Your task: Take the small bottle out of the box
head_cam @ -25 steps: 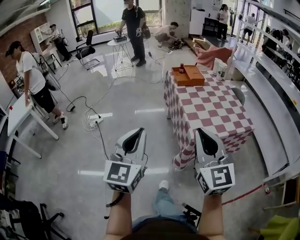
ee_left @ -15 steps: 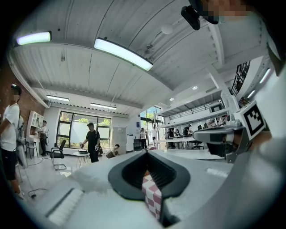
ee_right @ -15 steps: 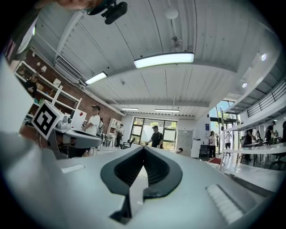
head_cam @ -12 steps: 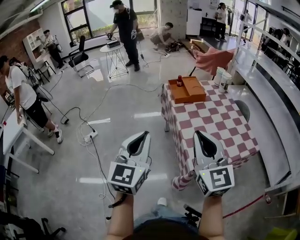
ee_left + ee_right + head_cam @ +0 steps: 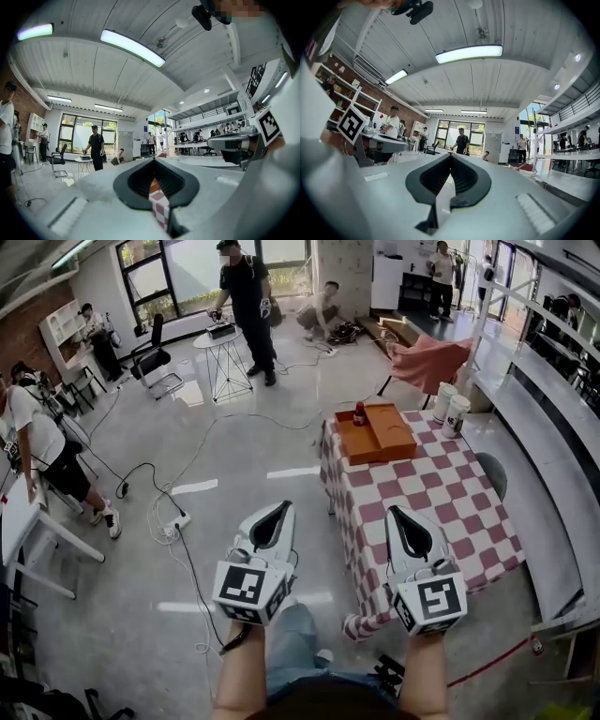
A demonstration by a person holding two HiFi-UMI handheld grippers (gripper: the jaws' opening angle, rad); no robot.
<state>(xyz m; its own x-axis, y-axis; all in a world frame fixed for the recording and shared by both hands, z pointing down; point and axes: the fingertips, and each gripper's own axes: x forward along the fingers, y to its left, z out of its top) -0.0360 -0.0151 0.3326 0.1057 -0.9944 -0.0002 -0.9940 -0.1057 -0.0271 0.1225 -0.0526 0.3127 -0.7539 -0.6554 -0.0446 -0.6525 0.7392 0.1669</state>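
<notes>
A small red bottle [image 5: 359, 414] stands upright at the left end of a shallow orange box [image 5: 382, 433]. The box lies at the far end of a table with a red-and-white checkered cloth [image 5: 422, 498]. My left gripper [image 5: 283, 506] is held over the floor, left of the table's near corner, and is shut on nothing. My right gripper [image 5: 394, 511] hovers over the cloth's near left edge, also shut and empty. Both are well short of the box. In the left gripper view the jaws [image 5: 153, 159] meet at the tip, with the checkered cloth [image 5: 158, 208] showing through the gap below. The right gripper's jaws [image 5: 451, 155] are shut in its own view.
Two white buckets [image 5: 449, 410] stand just beyond the table's far right corner. A cable and power strip [image 5: 174, 524] lie on the floor to the left. People stand and crouch at the back by a round stand [image 5: 221, 337]. A white table [image 5: 21, 521] is at far left.
The table and box have come nearer and shifted lower in the head view as I walk toward them. Both grippers keep their pose and stay shut.
</notes>
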